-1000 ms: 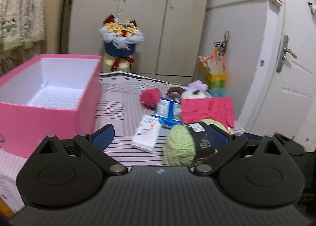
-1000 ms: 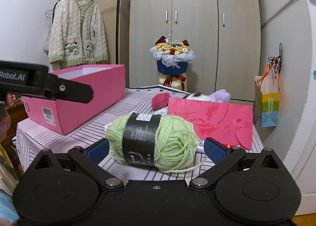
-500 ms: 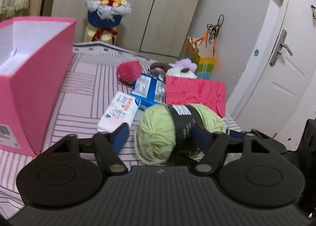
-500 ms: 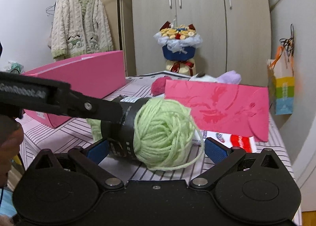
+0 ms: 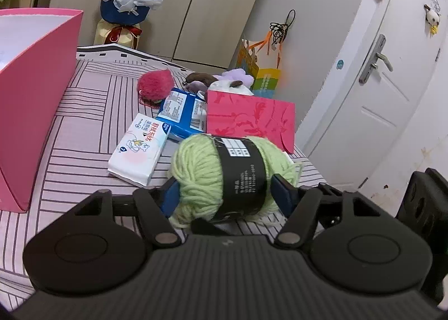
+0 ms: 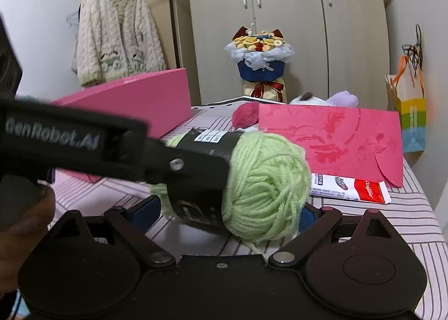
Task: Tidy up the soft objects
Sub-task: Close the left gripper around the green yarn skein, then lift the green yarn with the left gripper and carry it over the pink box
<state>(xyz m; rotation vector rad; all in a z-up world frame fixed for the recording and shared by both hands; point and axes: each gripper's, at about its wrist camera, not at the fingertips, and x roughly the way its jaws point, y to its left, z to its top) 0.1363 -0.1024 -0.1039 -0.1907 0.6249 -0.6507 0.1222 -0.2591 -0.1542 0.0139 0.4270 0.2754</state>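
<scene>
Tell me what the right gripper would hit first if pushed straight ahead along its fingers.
The green yarn ball: it already sits between the right gripper fingers, whose jaws are closing. Beyond it probably the pink envelope, though depth is unclear.

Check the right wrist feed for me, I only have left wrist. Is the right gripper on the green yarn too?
Observer: The green yarn sits between the right gripper fingers. Its jaws are closing, but I can't see the pads pressing on it.
Operator: Anything behind the red envelope?
Observer: A toothpaste box lies flat on the striped cloth, along the lower edge of the red envelope.
Operator: That knit sliver at my top-left?
Observer: It's a cream cardigan with green trim, hanging on a rack behind the pink box.
</scene>
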